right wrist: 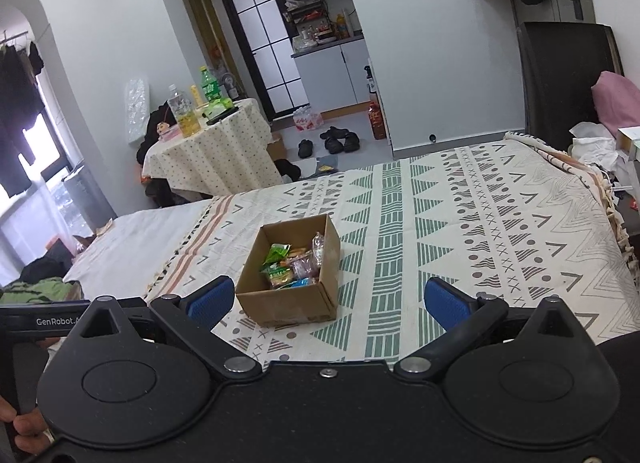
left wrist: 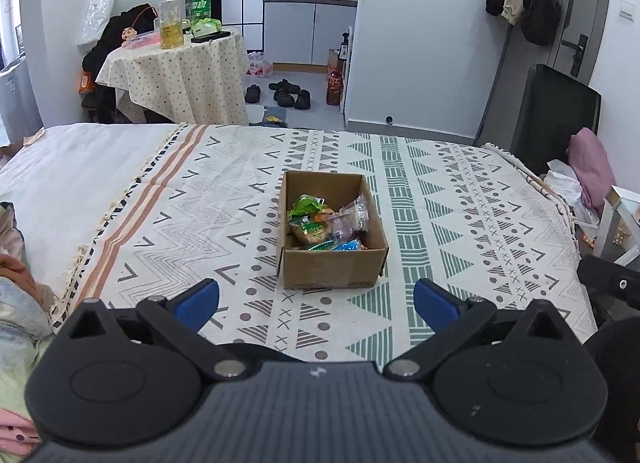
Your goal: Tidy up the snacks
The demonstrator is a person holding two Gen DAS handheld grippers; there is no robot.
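Note:
A small open cardboard box [left wrist: 332, 267] stands on the patterned blanket [left wrist: 460, 231] on the bed. Several wrapped snacks [left wrist: 324, 225] lie inside it, green, clear and blue packets. My left gripper [left wrist: 316, 303] is open and empty, just in front of the box. In the right wrist view the box [right wrist: 288, 303] with its snacks [right wrist: 294, 267] sits a little left of centre. My right gripper [right wrist: 328, 299] is open and empty, near the box's front right corner. The other gripper's black body [right wrist: 44, 321] shows at the left edge.
A round table [left wrist: 180, 75] with bottles stands beyond the bed at the left. Shoes [left wrist: 286, 93] lie on the floor behind. Clothes [left wrist: 16, 291] are piled at the bed's left edge. A pink cushion [left wrist: 592, 167] and clutter sit at the right.

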